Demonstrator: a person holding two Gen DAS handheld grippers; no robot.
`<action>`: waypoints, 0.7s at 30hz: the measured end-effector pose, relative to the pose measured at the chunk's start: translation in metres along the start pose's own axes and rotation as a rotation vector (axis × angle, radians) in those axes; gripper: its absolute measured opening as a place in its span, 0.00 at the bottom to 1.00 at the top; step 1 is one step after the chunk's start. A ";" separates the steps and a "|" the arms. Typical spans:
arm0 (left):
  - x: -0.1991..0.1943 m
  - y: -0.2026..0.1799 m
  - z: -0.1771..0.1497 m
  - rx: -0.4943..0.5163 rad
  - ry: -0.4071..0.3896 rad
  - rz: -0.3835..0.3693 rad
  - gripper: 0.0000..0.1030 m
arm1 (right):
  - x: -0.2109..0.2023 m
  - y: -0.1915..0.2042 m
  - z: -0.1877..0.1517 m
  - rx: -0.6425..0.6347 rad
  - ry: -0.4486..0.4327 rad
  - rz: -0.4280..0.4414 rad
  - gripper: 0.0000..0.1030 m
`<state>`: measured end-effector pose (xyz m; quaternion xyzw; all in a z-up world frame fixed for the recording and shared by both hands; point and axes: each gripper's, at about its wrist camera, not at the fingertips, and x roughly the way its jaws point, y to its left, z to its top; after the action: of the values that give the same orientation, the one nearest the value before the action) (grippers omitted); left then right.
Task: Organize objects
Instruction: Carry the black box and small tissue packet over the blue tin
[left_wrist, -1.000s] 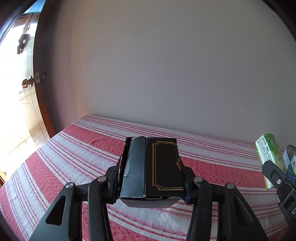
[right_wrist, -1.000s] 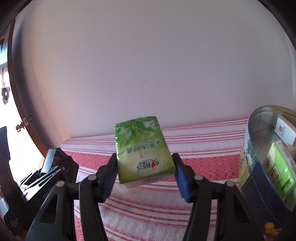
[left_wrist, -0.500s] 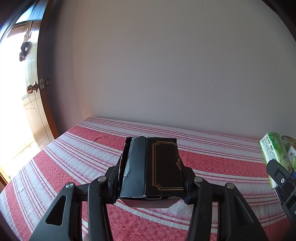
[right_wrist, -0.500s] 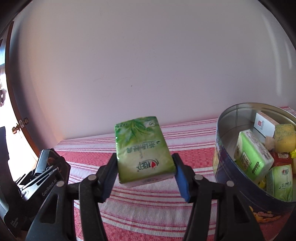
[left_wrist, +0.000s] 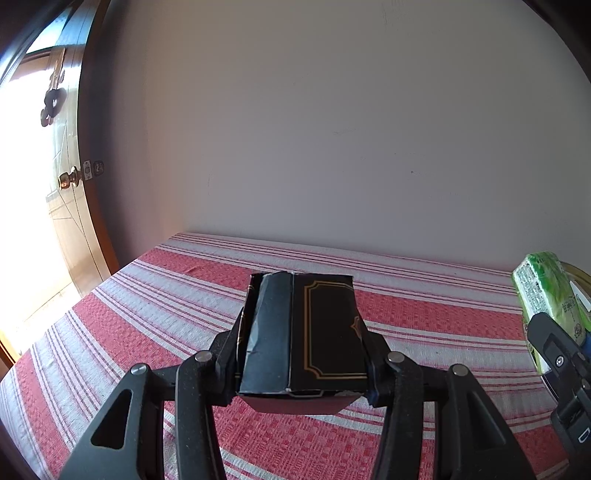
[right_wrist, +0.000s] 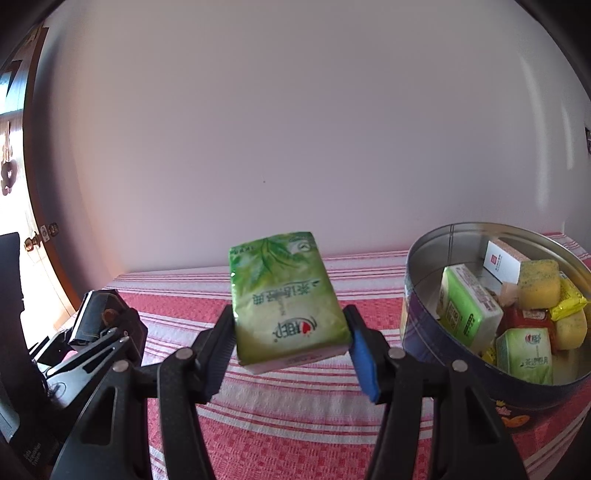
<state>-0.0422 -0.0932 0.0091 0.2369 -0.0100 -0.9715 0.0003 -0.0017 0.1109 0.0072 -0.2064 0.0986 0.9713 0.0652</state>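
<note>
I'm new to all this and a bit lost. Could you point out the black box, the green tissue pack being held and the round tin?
black box (left_wrist: 325, 332), left wrist view, on its gold-framed top face.
green tissue pack (right_wrist: 286, 299), right wrist view, on its printed front.
round tin (right_wrist: 439, 332), right wrist view, on its dark outer wall.

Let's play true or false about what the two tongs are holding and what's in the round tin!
1. The left tongs are clamped on a black box with gold lines. True.
2. The right tongs hold a red packet. False: they hold a green tissue pack.
3. The round tin is empty. False: it holds green packs, yellow sponges and a white box, among other things.
4. The striped cloth is red and white. True.
5. The green tissue pack is already inside the tin. False: it is held above the cloth, left of the tin in the right wrist view.
</note>
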 end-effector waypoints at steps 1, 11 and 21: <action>-0.001 -0.001 -0.001 -0.002 0.001 0.001 0.50 | 0.003 0.004 -0.002 0.001 0.000 -0.002 0.56; -0.012 -0.007 -0.007 -0.017 0.000 0.006 0.50 | -0.011 0.013 -0.013 0.006 0.008 -0.002 0.56; -0.023 -0.015 -0.014 -0.021 0.003 0.004 0.50 | -0.012 -0.004 -0.016 0.002 0.003 -0.010 0.56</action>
<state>-0.0157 -0.0780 0.0067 0.2386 -0.0001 -0.9711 0.0045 0.0157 0.1102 -0.0028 -0.2082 0.0985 0.9706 0.0701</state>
